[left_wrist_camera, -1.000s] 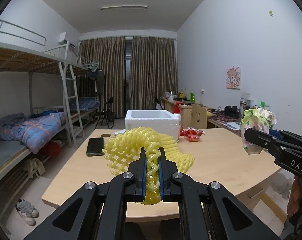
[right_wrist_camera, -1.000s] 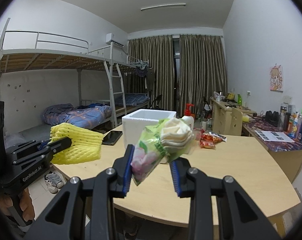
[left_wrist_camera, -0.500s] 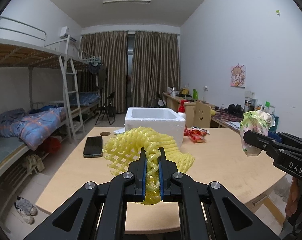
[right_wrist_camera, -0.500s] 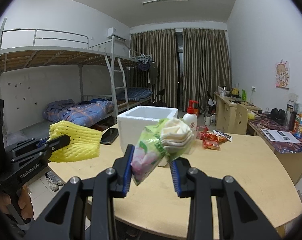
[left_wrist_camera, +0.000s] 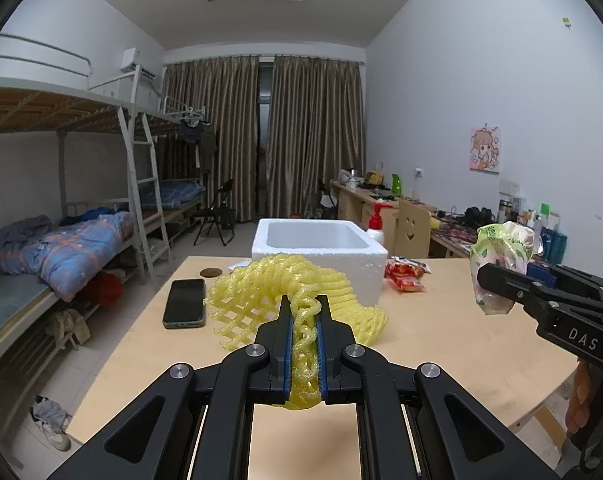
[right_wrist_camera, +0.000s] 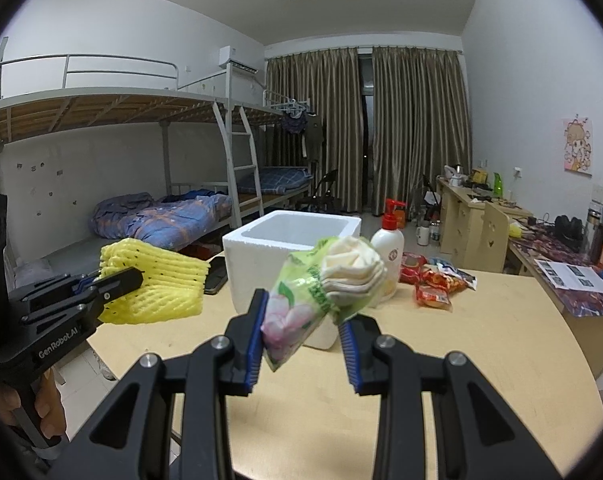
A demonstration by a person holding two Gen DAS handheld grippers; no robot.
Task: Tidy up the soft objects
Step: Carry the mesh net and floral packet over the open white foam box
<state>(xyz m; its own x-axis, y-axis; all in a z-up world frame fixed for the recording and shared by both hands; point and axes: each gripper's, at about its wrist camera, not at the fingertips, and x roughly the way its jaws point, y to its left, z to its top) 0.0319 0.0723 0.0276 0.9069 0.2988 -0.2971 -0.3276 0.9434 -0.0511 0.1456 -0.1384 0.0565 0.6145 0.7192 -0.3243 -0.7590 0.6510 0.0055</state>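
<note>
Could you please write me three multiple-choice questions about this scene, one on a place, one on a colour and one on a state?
1. Where does the phone lie?
A. on the table, left of the white foam box
B. inside the box
C. on the bunk bed

2. What colour is the foam net in the left gripper?
A. red
B. yellow
C. blue

3. How is the tissue pack placed?
A. flat on the table
B. inside the box
C. held in the air by the right gripper

Answers: 1 A, it rests on the table beside the foam box. 2 B, the mesh is plainly yellow. 3 C, the pads clamp it above the tabletop.
</note>
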